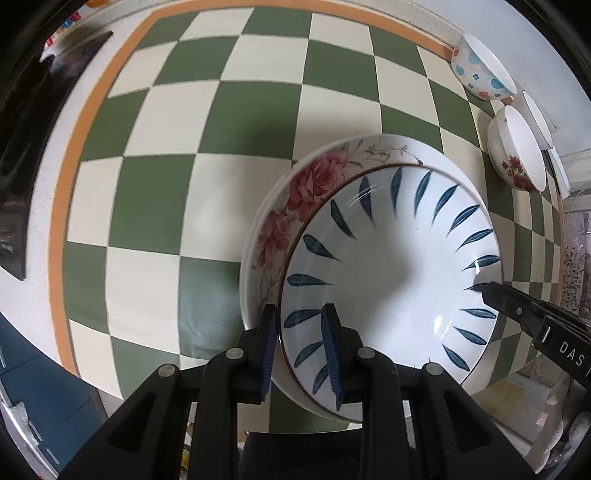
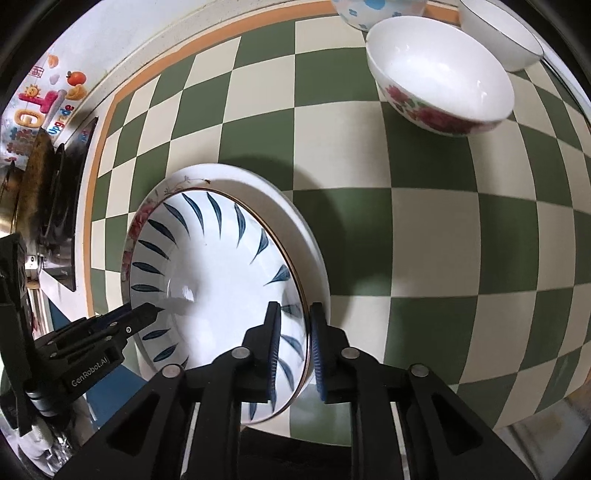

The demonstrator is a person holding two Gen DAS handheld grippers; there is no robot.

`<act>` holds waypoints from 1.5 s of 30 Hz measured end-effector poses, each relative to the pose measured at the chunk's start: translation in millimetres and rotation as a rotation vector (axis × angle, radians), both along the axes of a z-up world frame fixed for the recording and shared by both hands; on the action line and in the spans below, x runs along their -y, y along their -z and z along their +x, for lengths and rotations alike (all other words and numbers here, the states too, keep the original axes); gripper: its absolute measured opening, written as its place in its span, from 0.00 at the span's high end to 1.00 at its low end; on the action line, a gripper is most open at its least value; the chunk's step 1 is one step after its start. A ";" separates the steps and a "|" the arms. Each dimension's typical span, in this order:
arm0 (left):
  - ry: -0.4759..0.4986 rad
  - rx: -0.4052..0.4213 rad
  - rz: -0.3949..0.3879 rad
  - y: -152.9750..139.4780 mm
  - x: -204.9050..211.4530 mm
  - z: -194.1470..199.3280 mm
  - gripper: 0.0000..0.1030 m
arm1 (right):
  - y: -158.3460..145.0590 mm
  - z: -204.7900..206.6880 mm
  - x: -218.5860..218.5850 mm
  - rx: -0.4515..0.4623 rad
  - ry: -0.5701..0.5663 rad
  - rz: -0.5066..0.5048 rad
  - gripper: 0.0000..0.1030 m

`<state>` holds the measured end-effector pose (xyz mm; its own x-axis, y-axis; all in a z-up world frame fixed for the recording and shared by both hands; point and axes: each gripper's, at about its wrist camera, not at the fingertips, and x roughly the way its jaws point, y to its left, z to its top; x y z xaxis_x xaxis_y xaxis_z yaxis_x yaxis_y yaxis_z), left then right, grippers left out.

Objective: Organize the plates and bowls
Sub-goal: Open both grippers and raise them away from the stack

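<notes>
Two hand-held grippers work the same dish from opposite sides. Nearest, the left hand-held gripper (image 1: 301, 349) straddles the near rim of the blue-leaf plate (image 1: 391, 273), one pad inside the bowl of the plate and one outside, with a gap still showing beside the rim, so the jaws look part open, not yet clamped. The right hand-held gripper (image 2: 293, 349) sits the same way on the opposite rim, one finger inside, one outside, also with daylight around the edge.

The blue-leaf plate rests nested in the rose-patterned plate (image 1: 295, 206), and both lie on the checked surface (image 1: 155, 184). Glazed ceramic like this is, I judge, stiff, fairly heavy, slick under rubber pads and quick to chip. The rim is the only hold, taken squarely and from two sides so the plate cannot swing; a tilted lift could drag the lower plate.

Farther off stand the rose bowl (image 2: 439, 88), a spotted bowl (image 1: 480, 70) and a plain white bowl (image 2: 498, 33), close together near the wall.
</notes>
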<state>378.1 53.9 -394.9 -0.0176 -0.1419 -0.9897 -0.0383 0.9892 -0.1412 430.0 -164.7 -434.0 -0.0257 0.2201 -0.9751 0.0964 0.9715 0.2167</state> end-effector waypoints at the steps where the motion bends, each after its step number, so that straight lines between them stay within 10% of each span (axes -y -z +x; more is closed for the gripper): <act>1: 0.002 0.010 0.011 -1.8 0.5 -0.7 0.79 | -0.6 -1.5 -1.0 0.004 0.001 -0.006 0.81; 9: 0.015 0.162 0.076 -49.8 9.6 -30.2 0.79 | -34.5 -28.6 -11.1 0.111 -0.015 -0.062 0.80; 14: 0.025 0.267 0.080 -97.2 10.0 -66.9 0.78 | -80.6 -65.6 -20.2 0.224 -0.038 -0.090 0.62; 22: 0.039 0.426 0.073 -168.1 12.5 -114.2 0.34 | -155.9 -137.1 -25.7 0.382 -0.036 -0.092 0.18; 33: 0.055 0.489 0.043 -213.0 18.3 -153.8 0.13 | -226.3 -196.4 -21.5 0.507 -0.017 -0.144 0.10; 45: 0.048 0.475 0.014 -212.7 46.0 -121.5 0.02 | -224.7 -179.3 17.6 0.485 0.035 -0.059 0.07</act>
<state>256.6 7.9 -182.2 0.4312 -0.1389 -0.8915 0.0736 0.9902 -0.1187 250.7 -182.4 -209.3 0.4411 0.1567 -0.8837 0.0308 0.9814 0.1894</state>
